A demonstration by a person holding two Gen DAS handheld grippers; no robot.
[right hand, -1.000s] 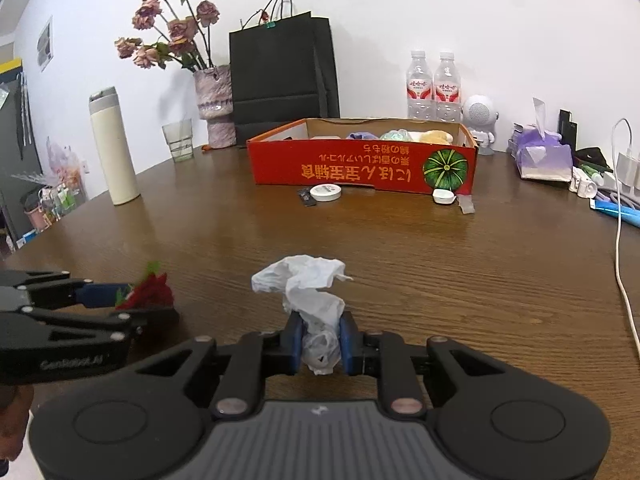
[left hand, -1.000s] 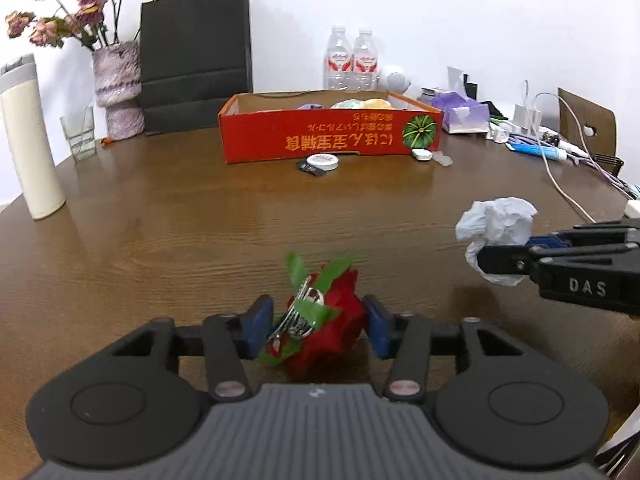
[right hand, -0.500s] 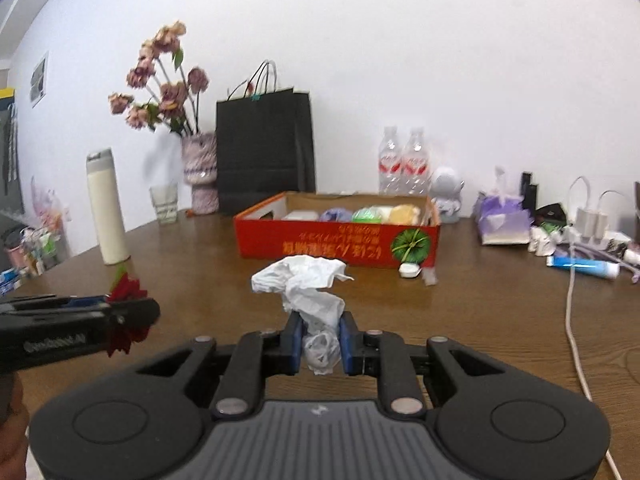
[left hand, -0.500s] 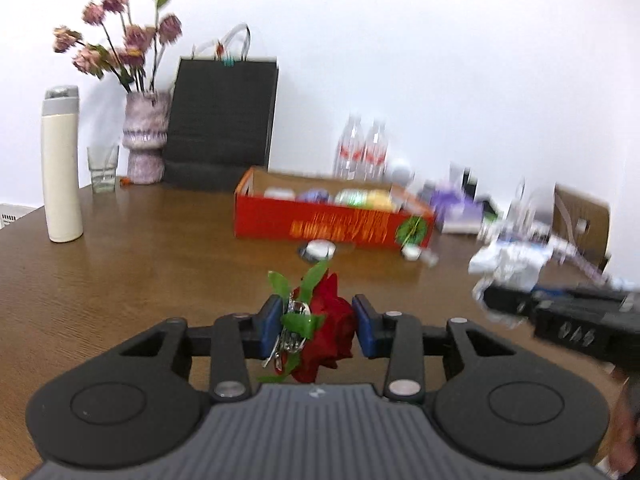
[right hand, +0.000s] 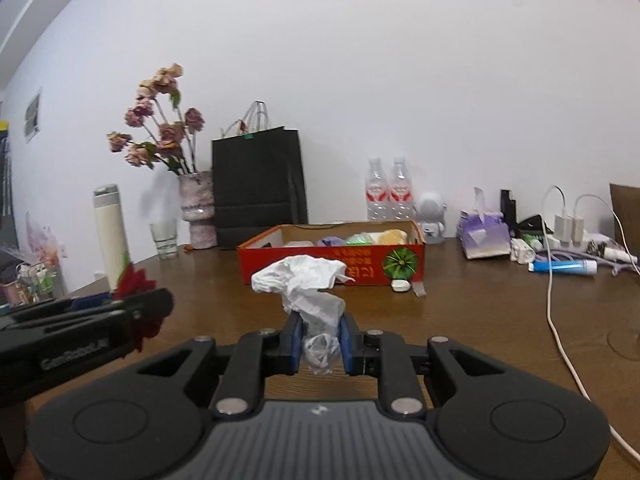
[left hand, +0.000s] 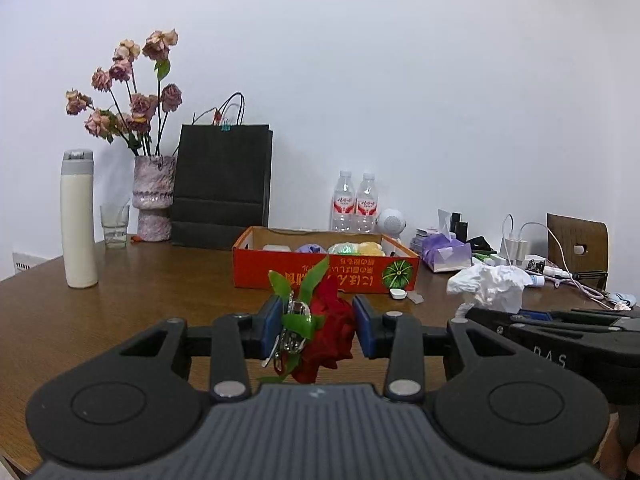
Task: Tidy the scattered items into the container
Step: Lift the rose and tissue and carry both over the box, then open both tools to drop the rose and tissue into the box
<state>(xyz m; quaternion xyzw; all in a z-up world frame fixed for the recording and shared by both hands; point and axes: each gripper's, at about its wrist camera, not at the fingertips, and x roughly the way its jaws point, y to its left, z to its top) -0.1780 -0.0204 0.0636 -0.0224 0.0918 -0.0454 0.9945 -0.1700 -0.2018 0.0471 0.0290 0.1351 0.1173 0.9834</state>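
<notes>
Above the table (left hand: 132,280): left tongs (left hand: 316,330) pinching a red rose (left hand: 330,332); right tongs (right hand: 319,338), lettered "DAS", pinching a crumpled tissue (right hand: 304,280). Beyond, red box (right hand: 332,264) with unreadable yellow print and pumpkin picture; left tongs' side lettering blurred.

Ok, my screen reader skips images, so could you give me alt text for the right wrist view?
The right gripper is shut on a crumpled white plastic bag, held above a brown wooden table. Straight ahead sits a red cardboard box with items already inside. At the left edge, the left gripper holds a red artificial rose.
</notes>
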